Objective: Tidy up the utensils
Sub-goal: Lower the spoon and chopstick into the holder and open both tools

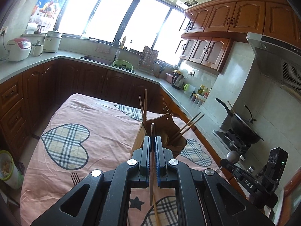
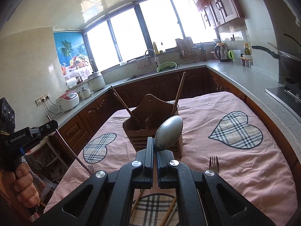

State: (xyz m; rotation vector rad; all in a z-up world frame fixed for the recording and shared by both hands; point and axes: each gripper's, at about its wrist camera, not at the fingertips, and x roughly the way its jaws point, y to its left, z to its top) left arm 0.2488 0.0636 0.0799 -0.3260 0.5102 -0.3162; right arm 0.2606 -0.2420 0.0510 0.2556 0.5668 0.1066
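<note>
A wooden utensil holder (image 1: 160, 131) (image 2: 150, 124) stands on the pink clothed table (image 1: 94, 113) with chopsticks (image 1: 144, 105) (image 2: 178, 92) leaning in its compartments. My left gripper (image 1: 152, 139) is shut on a dark chopstick (image 1: 152, 169), held upright in front of the holder; it also shows at the left of the right wrist view (image 2: 71, 150). My right gripper (image 2: 155, 141) is shut on a metal spoon (image 2: 169, 131), bowl up, just before the holder. Forks (image 1: 75, 178) (image 2: 214, 164) and loose chopsticks (image 2: 137, 201) lie on the cloth.
The table sits inside a U-shaped kitchen counter (image 2: 244, 79). A wok on the stove (image 1: 242, 130) is to the right, a sink with a green colander (image 1: 123, 65) at the back, rice cookers (image 1: 18, 49) to the left. The right gripper's body (image 1: 263, 177) shows at the right.
</note>
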